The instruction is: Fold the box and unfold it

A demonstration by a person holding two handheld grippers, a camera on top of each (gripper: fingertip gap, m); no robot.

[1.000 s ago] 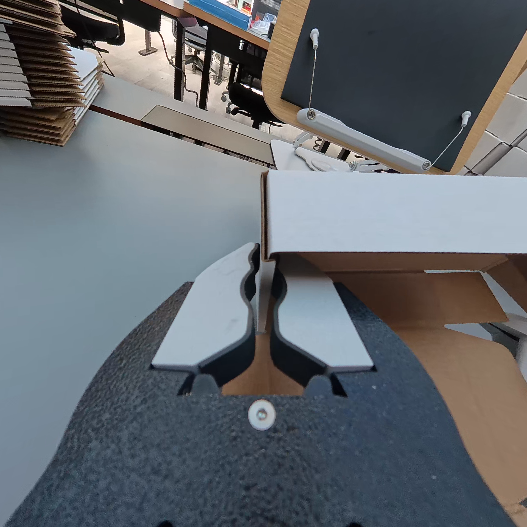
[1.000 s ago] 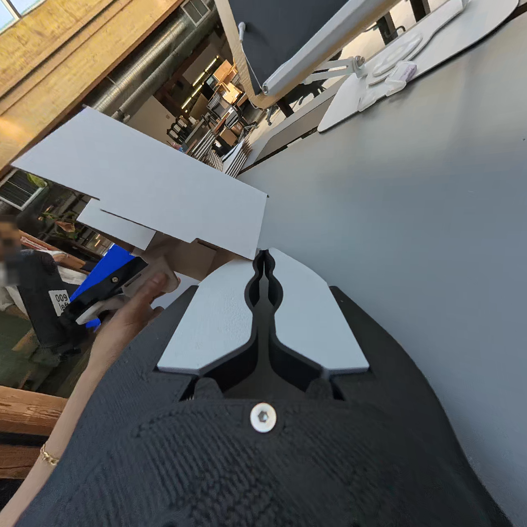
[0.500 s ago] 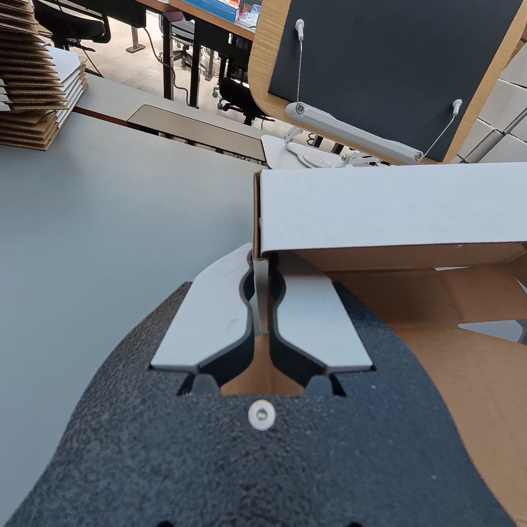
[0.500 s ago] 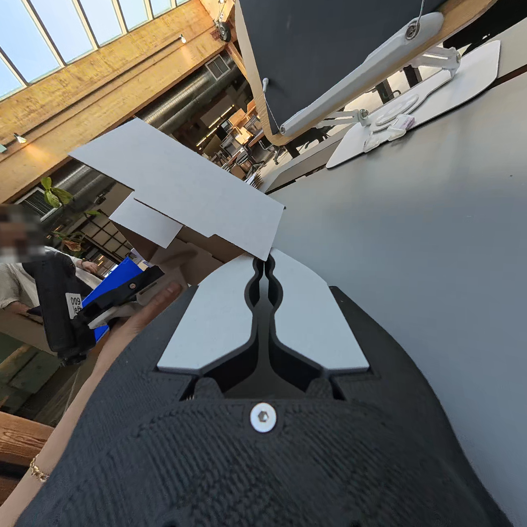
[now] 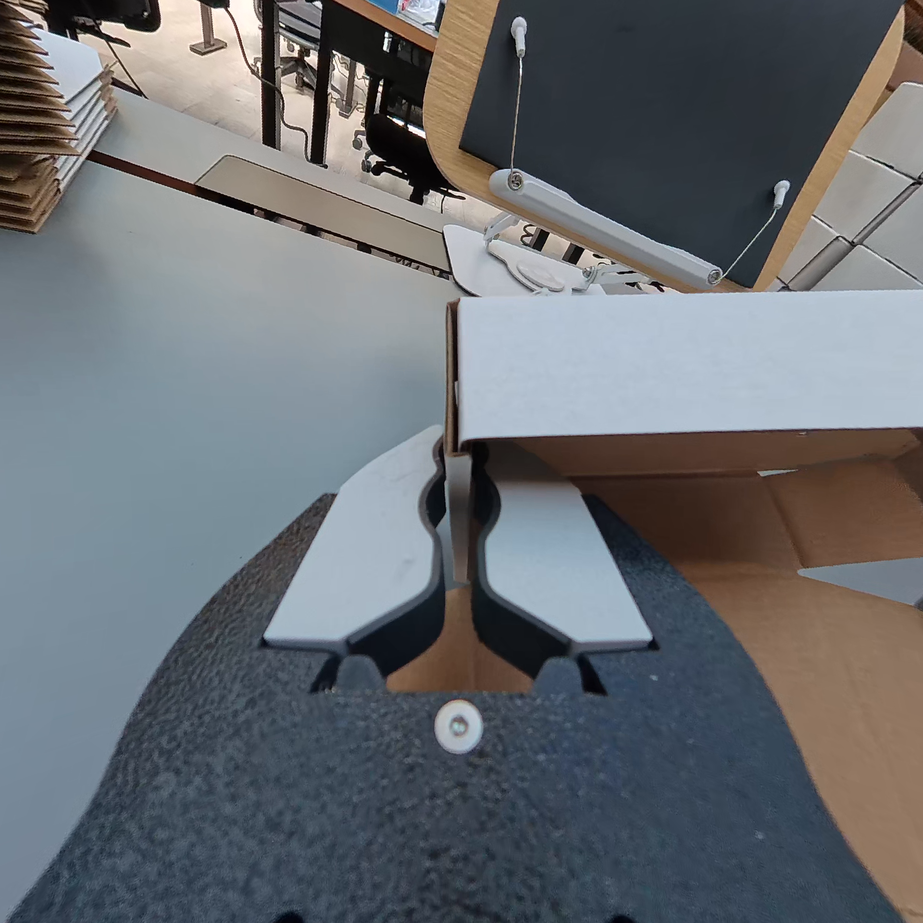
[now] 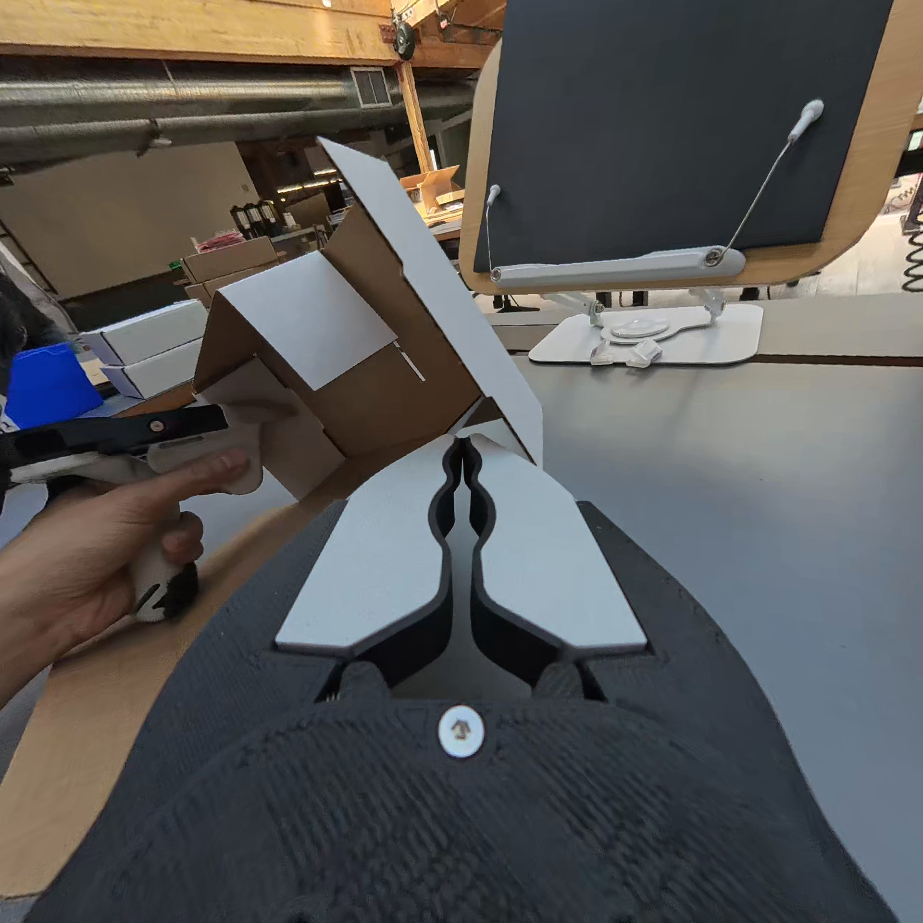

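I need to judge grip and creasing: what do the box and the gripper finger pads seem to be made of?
The box looks like corrugated cardboard: matte white outside, raw brown inside, with a layered cut edge at its corner. The left gripper has fingers faced with smooth, matte pale-grey pads on black, grainy bodies, probably printed plastic; whether the facing is rubbery cannot be told.

Swung level toward the stand [image 6: 644, 344], right gripper [image 6: 462, 447]; box [image 6: 379, 359] now showing brown inside, panel tilted up
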